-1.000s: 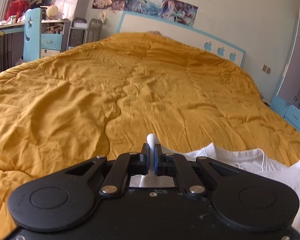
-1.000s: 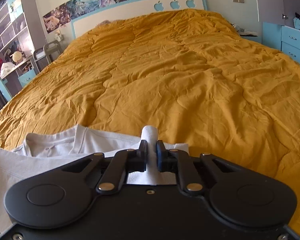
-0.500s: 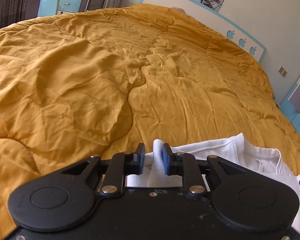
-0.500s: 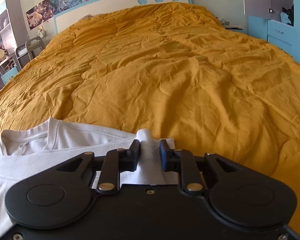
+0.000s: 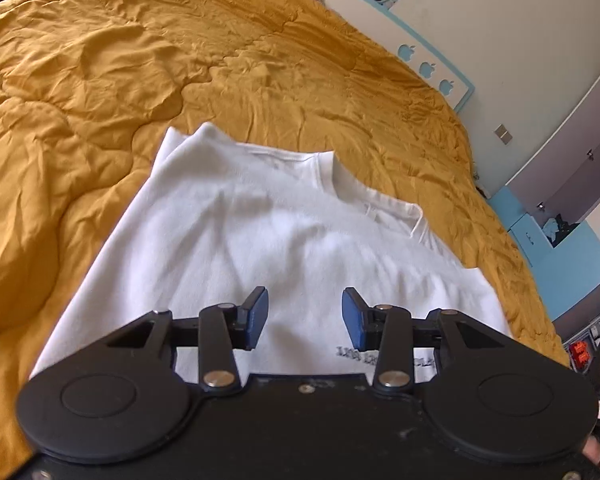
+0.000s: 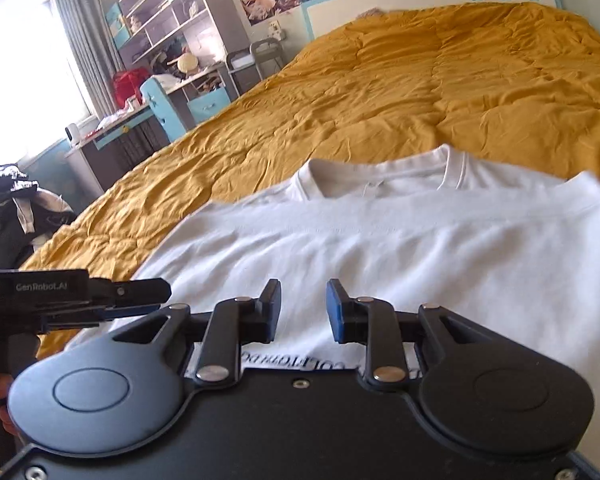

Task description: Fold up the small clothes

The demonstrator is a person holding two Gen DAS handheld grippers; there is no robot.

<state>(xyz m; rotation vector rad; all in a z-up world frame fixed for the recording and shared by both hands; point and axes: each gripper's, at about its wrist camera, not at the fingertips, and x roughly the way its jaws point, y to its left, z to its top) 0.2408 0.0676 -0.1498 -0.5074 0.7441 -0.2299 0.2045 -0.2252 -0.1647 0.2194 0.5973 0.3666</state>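
Release after the fold: both pairs of jaws, which pinched white cloth a second ago, have let go and drawn back toward the near edge of the bed.

The left gripper (image 5: 304,314) has just been opening and stands wide, nothing between its blue pads; the right gripper (image 6: 303,307) is parted less widely, its jaws also empty. The white T-shirt (image 5: 284,240) lies on the orange quilt (image 5: 100,80), its lower part doubled up toward the collar (image 6: 380,180), with printed lettering showing at the near edge. Judged from this, one lengthwise fold is laid; side folds likely remain.
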